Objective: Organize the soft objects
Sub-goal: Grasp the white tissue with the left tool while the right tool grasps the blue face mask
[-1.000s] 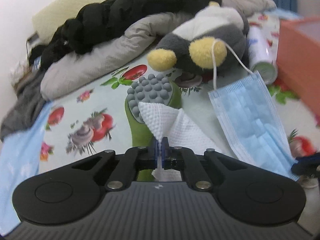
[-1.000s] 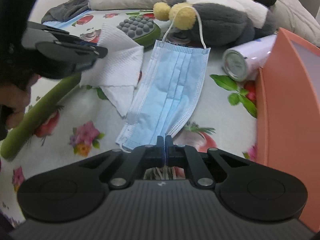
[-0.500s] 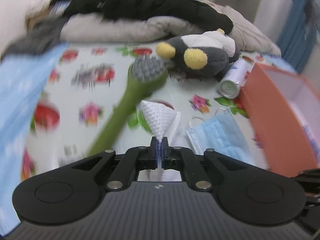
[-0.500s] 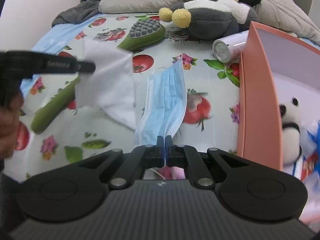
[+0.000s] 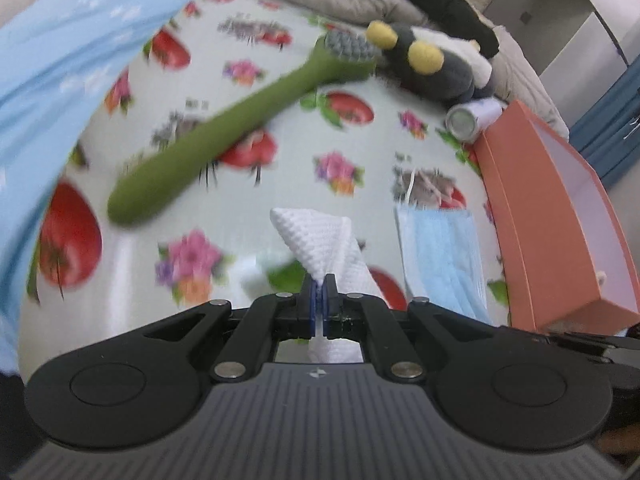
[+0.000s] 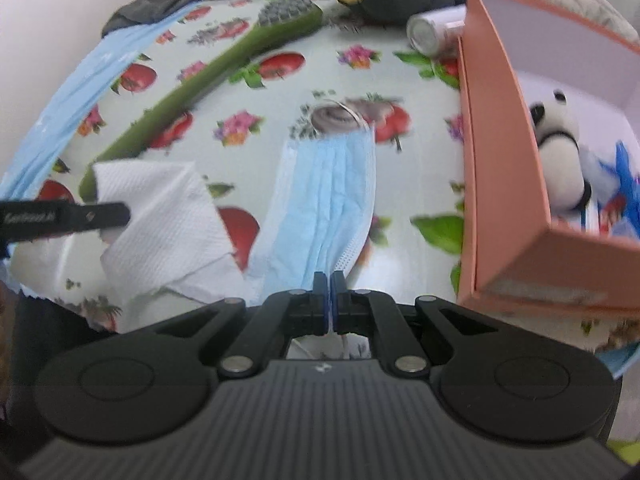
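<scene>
Left gripper (image 5: 319,294): clenched on a white paper napkin (image 5: 320,240), lifted clear of the fruit-print bedsheet (image 5: 280,160) for carrying.
Right gripper (image 6: 329,288): pinching the near edge of a blue face mask (image 6: 328,192); the mask trails toward the orange box (image 6: 500,184) at the sheet's right edge.
Pose: both point steeply down, side by side.
Box: already holds a white plush toy (image 6: 556,140), likely the destination.

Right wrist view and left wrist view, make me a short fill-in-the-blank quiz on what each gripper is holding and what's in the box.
1. The left gripper is shut on a white ____.
2. The right gripper is shut on a blue ____.
3. Inside the orange box lies a black-and-white plush ____.
4. The long massage brush on the floral sheet is coloured ____.

Missing words: paper towel; face mask; panda; green
</scene>
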`<state>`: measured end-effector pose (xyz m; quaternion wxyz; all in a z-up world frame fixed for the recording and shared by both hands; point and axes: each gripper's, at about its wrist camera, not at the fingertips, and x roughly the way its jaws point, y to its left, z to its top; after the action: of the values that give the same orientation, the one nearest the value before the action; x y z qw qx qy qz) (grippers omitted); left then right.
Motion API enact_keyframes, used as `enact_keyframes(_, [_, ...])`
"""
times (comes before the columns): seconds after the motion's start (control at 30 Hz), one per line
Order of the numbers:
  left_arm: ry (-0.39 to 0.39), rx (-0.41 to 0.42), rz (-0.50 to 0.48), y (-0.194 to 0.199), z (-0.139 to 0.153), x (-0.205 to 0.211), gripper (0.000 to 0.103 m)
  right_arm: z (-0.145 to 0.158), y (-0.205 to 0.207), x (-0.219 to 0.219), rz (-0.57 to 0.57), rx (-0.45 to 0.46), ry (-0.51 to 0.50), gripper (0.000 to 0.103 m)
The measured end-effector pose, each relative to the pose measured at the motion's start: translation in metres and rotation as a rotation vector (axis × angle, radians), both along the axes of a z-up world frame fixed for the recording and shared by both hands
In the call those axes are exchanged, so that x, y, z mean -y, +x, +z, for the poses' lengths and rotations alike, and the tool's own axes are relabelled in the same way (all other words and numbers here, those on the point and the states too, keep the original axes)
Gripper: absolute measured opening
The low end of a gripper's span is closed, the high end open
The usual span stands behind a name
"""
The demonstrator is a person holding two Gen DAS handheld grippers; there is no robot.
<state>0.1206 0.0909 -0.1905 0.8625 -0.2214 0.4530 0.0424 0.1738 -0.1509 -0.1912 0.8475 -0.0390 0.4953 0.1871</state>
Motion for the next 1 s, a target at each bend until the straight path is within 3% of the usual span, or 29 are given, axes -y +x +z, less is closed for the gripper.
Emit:
enact_keyframes(0.2, [-0.005, -0.044, -0.034, 0.002, -0.012, 0.002, 0.006, -0.006, -0.005, 0.004, -0.02, -0.013, -0.027, 0.009])
enact_keyframes(0.23, [0.001, -0.057, -0.045, 0.004, -0.013, 0.001, 0.013, -0.005, -0.004, 0.004, -0.021, -0.009, -0.033, 0.013])
enact_keyframes(0.27, [0.003, -0.063, -0.058, 0.005, -0.014, 0.001, 0.021, -0.003, -0.003, 0.004, -0.023, -0.005, -0.042, 0.025])
enact_keyframes(0.33, [0.02, -0.062, -0.075, 0.004, -0.012, 0.0, 0.055, 0.0, -0.003, 0.004, -0.028, 0.004, -0.049, 0.05])
enact_keyframes(0.4, [0.047, -0.054, -0.078, 0.001, -0.009, -0.002, 0.063, 0.004, -0.002, 0.005, -0.031, 0.015, -0.035, 0.059])
enact_keyframes(0.6, [0.087, -0.054, -0.085, -0.001, 0.0, -0.008, 0.068, 0.005, 0.006, -0.006, 0.007, 0.044, -0.007, 0.064])
enact_keyframes(0.87, [0.095, -0.058, -0.093, 0.003, 0.003, -0.005, 0.069, -0.033, 0.033, -0.029, 0.049, -0.001, -0.014, 0.064])
enact_keyframes(1.0, [0.099, -0.059, -0.105, 0.005, 0.005, 0.0, 0.069, -0.035, 0.035, -0.035, 0.069, 0.028, -0.045, 0.065])
